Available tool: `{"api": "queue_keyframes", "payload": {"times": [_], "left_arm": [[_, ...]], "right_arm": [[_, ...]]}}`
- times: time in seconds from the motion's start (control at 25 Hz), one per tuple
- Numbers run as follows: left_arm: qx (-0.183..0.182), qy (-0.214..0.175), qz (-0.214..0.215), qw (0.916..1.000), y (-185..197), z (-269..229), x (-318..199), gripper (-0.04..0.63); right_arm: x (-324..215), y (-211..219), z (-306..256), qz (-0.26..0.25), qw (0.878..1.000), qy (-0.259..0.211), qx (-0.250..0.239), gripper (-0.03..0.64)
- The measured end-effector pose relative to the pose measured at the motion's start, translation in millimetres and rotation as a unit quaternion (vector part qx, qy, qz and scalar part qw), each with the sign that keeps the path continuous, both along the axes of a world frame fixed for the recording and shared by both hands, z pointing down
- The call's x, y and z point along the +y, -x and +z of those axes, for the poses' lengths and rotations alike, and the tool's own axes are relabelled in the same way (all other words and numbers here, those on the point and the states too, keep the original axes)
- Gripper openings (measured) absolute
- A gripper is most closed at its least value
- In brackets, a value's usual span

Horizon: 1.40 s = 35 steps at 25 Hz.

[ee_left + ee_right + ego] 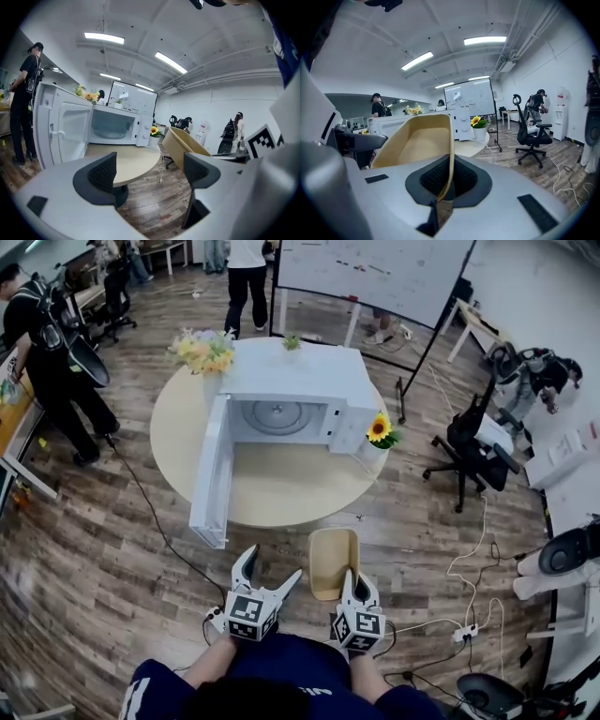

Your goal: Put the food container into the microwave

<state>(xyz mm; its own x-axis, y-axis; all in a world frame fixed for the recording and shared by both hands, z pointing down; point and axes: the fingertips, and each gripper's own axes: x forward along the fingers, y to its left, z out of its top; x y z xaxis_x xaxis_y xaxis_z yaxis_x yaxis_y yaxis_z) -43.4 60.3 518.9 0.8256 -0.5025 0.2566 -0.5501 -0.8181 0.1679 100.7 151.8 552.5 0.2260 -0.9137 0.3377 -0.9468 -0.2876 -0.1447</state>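
The fingers (pixel 468 180) of my right gripper (pixel 447 183) are clenched on the wall of the tan rectangular plastic food container (pixel 417 145), well short of the round wooden counter (pixel 281 493), left gripper (pixel 150 171) released and empty, so I'd carry it level into the open white microwave (pixel 300 371), clear of its door (pixel 211 474).

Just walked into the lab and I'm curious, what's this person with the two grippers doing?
A person holds a gripper in each hand. The right gripper is shut on the rim of a tan food container, held short of the round table. The left gripper is open and empty. On the table, the white microwave has its door swung open; the container is not yet inside.
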Motion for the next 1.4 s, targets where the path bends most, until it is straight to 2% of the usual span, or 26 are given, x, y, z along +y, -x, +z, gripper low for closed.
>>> {"api": "queue_keyframes", "payload": {"times": [0.12, 0.4, 0.8, 1.12, 1.4], "left_arm": [[0.008, -0.005, 0.003, 0.9999, -4.2, -2.0, -22.1, 0.43], [0.005, 0.006, 0.041, 0.9991, -11.6, 7.6, -54.3, 0.43], [0.006, 0.027, 0.045, 0.9986, -13.6, 12.7, -82.5, 0.43], [0.0, 0.039, 0.012, 0.9992, -31.7, 25.7, -107.3, 0.43], [-0.015, 0.036, -0.045, 0.9982, -55.8, 26.8, -153.7, 0.43]], "right_arm": [[-22.3, -3.4, 0.6, 0.012, 1.0, -0.002, -0.001, 0.012], [-53.6, 0.1, 7.9, 0.039, 0.999, 0.002, 0.002, 0.012], [-72.8, 0.0, 16.6, 0.043, 0.999, 0.023, -0.005, 0.012], [-109.0, -22.5, 28.0, 0.009, 0.999, 0.032, -0.014, 0.012], [-173.2, -68.3, 31.5, -0.041, 0.998, 0.03, -0.024, 0.012]]}}
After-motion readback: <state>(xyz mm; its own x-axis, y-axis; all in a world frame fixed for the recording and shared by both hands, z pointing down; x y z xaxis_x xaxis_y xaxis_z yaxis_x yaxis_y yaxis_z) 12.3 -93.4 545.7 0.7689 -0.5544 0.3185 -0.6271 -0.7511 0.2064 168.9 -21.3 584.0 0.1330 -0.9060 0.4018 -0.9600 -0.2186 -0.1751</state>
